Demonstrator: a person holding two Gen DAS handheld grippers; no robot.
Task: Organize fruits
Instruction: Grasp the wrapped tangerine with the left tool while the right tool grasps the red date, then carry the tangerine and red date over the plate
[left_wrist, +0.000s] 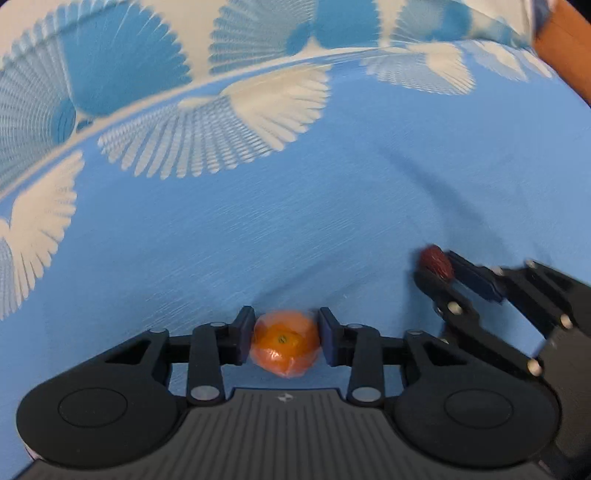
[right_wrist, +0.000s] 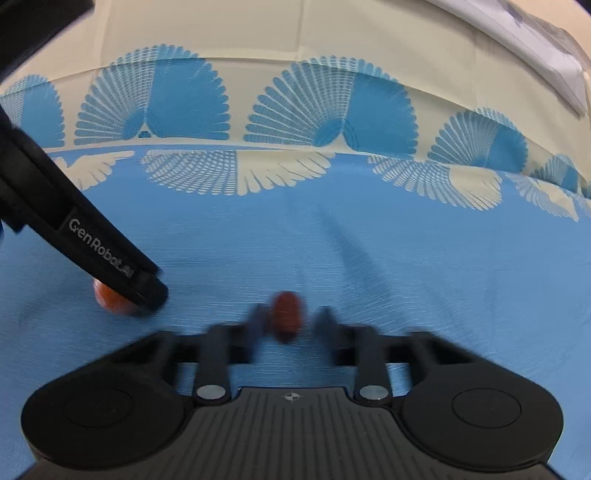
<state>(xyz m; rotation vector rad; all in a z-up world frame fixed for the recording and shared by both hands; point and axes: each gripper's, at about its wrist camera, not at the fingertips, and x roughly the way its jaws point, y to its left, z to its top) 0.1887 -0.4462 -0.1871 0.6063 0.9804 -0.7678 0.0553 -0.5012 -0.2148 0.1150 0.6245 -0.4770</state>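
In the left wrist view my left gripper (left_wrist: 284, 341) is shut on a small orange tangerine (left_wrist: 284, 343) wrapped in clear film, low over the blue cloth. My right gripper (left_wrist: 441, 267) shows at the right of that view around a dark red date (left_wrist: 436, 260). In the right wrist view the right gripper (right_wrist: 288, 319) is blurred; the date (right_wrist: 287, 314) sits between its fingers with a gap on the right side, so its jaws look open. The tangerine (right_wrist: 110, 297) peeks from under the left gripper's body at the left.
A blue tablecloth (left_wrist: 295, 221) with white and blue fan patterns covers the table; its cream border (right_wrist: 295, 37) runs along the far edge. A brown surface (left_wrist: 565, 48) shows at the top right corner.
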